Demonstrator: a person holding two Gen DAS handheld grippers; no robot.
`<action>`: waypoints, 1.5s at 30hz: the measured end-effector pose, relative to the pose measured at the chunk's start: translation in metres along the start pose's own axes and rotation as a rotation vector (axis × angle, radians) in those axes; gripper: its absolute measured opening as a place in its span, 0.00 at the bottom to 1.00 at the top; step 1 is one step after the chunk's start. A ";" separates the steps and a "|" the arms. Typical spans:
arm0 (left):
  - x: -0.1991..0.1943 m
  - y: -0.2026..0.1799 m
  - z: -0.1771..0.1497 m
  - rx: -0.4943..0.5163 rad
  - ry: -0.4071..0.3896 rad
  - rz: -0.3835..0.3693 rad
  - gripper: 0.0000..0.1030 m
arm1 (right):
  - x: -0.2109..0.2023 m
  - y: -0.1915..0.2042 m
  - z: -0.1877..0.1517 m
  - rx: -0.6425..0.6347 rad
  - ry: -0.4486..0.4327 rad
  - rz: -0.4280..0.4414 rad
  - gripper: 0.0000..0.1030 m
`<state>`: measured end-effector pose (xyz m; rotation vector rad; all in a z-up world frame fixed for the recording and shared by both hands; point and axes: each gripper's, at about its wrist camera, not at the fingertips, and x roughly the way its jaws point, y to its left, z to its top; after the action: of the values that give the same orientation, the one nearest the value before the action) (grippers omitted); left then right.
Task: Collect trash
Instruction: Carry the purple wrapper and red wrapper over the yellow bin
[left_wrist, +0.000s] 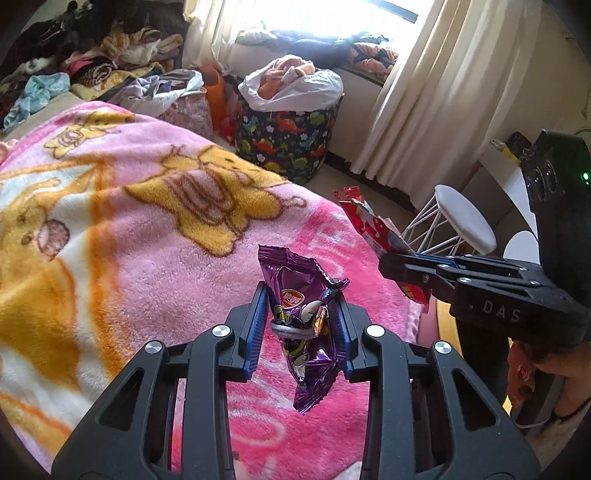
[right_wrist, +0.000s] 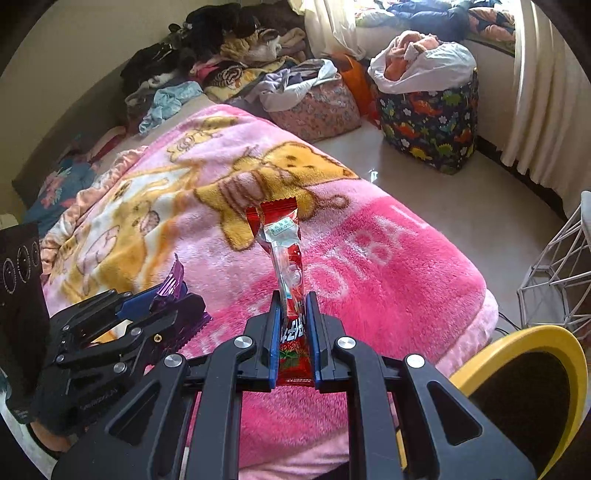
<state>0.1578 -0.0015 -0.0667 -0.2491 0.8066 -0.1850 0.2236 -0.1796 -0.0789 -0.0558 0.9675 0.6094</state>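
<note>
Purple wrapper hides behind left tool.

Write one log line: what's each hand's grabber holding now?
left gripper: shut on purple wrapper | right gripper: shut on red wrapper | both over blanket

Two close, downward wrist views, shared blanket

Left gripper clamps purple wrapper above pink blanket; right gripper pinches red wrapper.
</note>
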 end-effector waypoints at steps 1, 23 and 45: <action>-0.003 -0.002 0.001 0.003 -0.005 -0.002 0.25 | -0.004 0.000 -0.001 0.001 -0.006 -0.002 0.12; -0.027 -0.055 0.006 0.093 -0.064 -0.053 0.25 | -0.080 -0.027 -0.032 0.098 -0.134 -0.023 0.12; -0.026 -0.125 -0.003 0.225 -0.063 -0.126 0.25 | -0.143 -0.083 -0.082 0.249 -0.233 -0.071 0.12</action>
<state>0.1296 -0.1146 -0.0143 -0.0925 0.7014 -0.3819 0.1449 -0.3394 -0.0320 0.1979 0.8045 0.4159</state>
